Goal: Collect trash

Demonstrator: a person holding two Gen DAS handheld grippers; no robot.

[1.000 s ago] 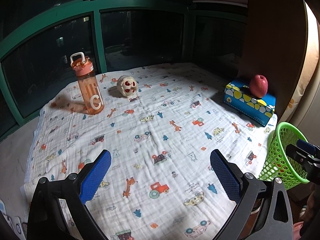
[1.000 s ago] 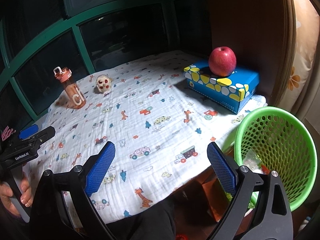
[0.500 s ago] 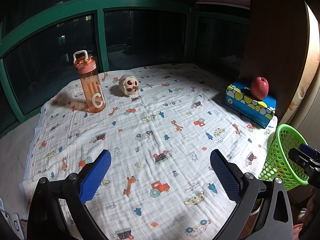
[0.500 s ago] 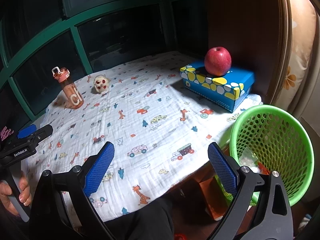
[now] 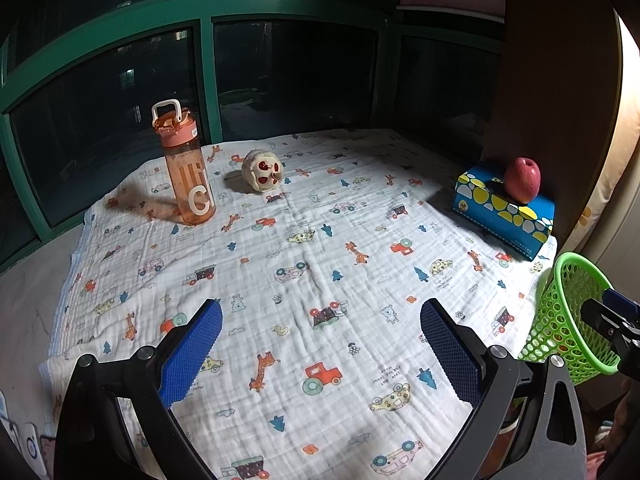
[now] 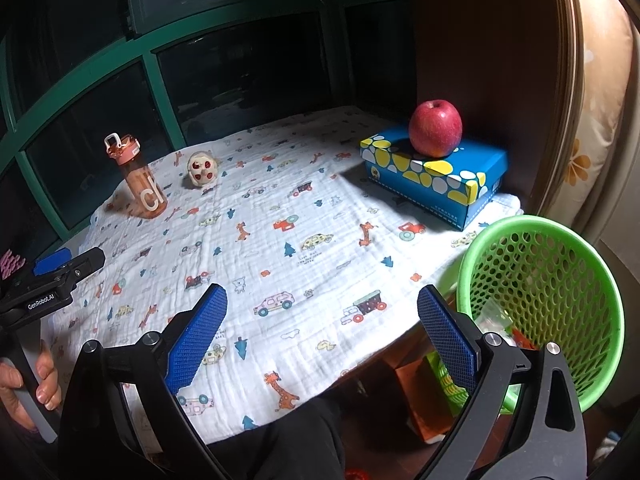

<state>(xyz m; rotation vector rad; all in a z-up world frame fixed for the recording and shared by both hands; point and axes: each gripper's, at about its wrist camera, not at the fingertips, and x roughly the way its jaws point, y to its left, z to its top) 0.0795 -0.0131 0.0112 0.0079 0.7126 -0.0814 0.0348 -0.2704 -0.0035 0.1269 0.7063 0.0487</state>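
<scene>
A green mesh basket (image 6: 560,280) stands off the table's right front edge, with clear wrappers and scraps inside; it also shows in the left wrist view (image 5: 568,312). My left gripper (image 5: 320,348) is open and empty above the near part of the printed cloth (image 5: 320,248). My right gripper (image 6: 322,336) is open and empty over the cloth's front edge (image 6: 304,280), just left of the basket. No loose trash shows on the cloth.
An orange water bottle (image 5: 186,164) and a small skull toy (image 5: 262,170) stand at the back left. A red apple (image 6: 435,128) rests on a blue patterned box (image 6: 436,176) at the back right. Dark windows line the back.
Both grippers have pulled back and risen slightly, so the table looks a little farther off. Both stay open and empty.
</scene>
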